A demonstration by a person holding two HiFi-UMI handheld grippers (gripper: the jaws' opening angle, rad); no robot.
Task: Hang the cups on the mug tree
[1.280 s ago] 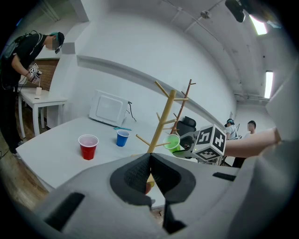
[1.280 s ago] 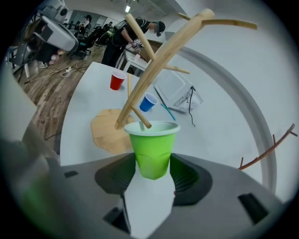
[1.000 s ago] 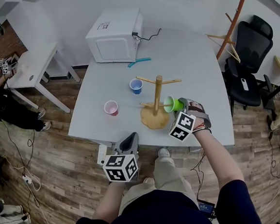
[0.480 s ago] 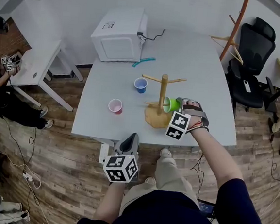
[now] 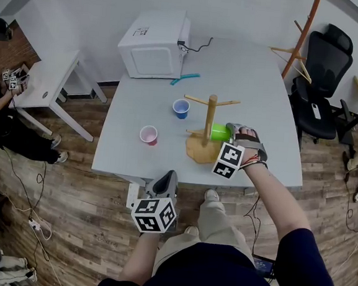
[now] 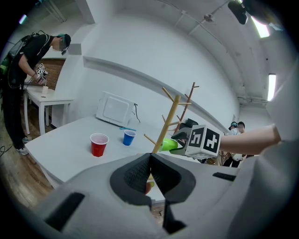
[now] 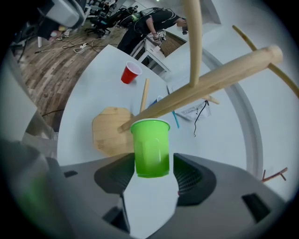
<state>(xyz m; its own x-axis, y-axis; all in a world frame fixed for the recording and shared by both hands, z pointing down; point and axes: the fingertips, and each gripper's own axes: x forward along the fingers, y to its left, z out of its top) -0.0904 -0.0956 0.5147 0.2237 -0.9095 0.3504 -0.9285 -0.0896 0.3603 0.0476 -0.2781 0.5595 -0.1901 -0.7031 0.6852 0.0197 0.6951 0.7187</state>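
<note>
0 hung, 1 at the peg
The right gripper (image 5: 230, 132) clasps the green plastic cup (image 5: 219, 133) at the wooden mug tree (image 5: 210, 111); the red plastic cup (image 5: 148, 134) and blue plastic cup (image 5: 181, 108) wait mid-way along the grey desk (image 5: 265, 84); the left gripper (image 6: 149, 170) is closed, empty.

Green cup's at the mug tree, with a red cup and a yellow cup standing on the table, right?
No yellow cup: the head view shows a blue cup standing near the red cup. The green cup is at the mug tree.

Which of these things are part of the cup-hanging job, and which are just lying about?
Job: green plastic cup, red plastic cup, blue plastic cup, wooden mug tree.
Lying about: white microwave oven, teal pen-like object, black office chair, wooden coat stand.
</note>
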